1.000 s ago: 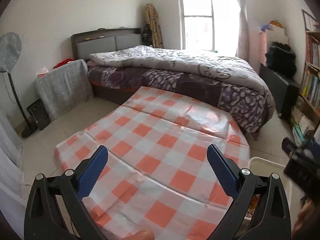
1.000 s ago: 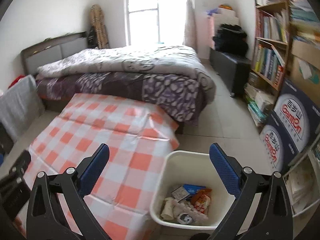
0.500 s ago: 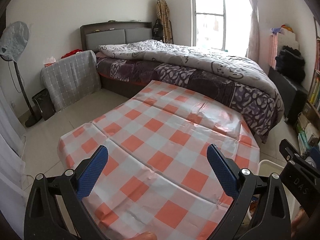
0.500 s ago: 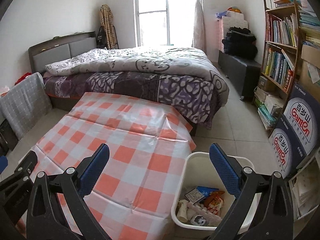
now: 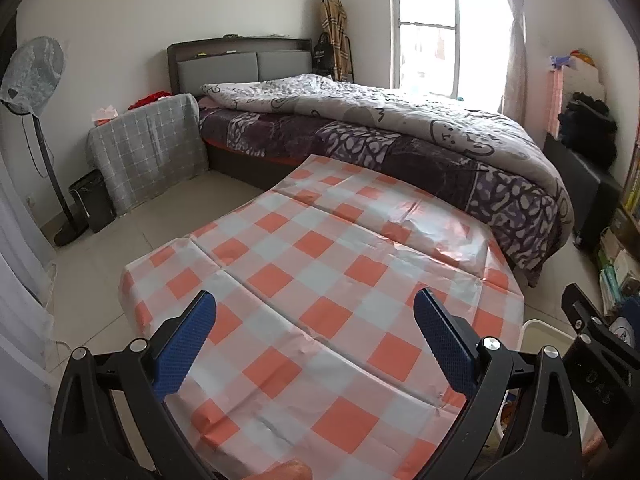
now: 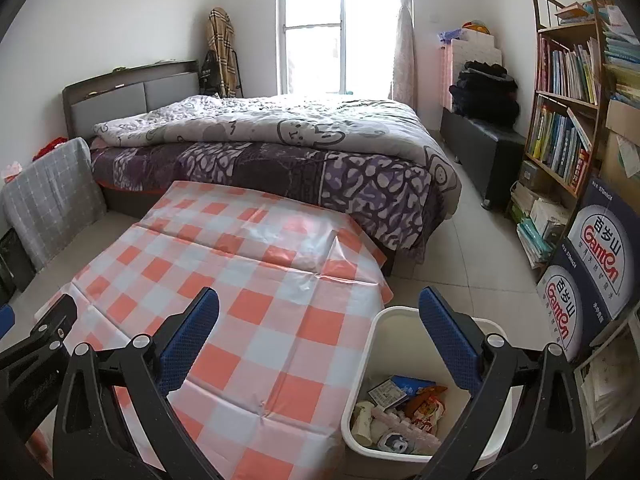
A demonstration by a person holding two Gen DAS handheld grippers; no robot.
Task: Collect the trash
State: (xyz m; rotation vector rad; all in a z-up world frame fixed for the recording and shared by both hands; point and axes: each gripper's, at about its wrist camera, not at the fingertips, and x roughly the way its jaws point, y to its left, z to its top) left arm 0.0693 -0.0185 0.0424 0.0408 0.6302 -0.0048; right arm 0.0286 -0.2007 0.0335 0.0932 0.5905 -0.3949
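Observation:
A white trash bin (image 6: 374, 344) stands on the floor at the table's right side, holding wrappers, a blue packet and crumpled paper (image 6: 400, 412). Its rim shows in the left wrist view (image 5: 544, 330). The table wears an orange-and-white checked cloth (image 5: 320, 300), also in the right wrist view (image 6: 248, 280), with no trash on it. My left gripper (image 5: 316, 332) is open and empty above the table's near part. My right gripper (image 6: 320, 328) is open and empty, above the table's right edge and the bin.
A bed with a grey quilt (image 5: 400, 128) stands behind the table. A bookshelf (image 6: 568, 120) and Ganten boxes (image 6: 596, 272) line the right wall. A covered stand (image 5: 148, 152), a small black bin (image 5: 90, 200) and a fan (image 5: 32, 76) are at the left.
Both grippers have risen and pulled back, so more of the table and floor shows. Both stay open and empty.

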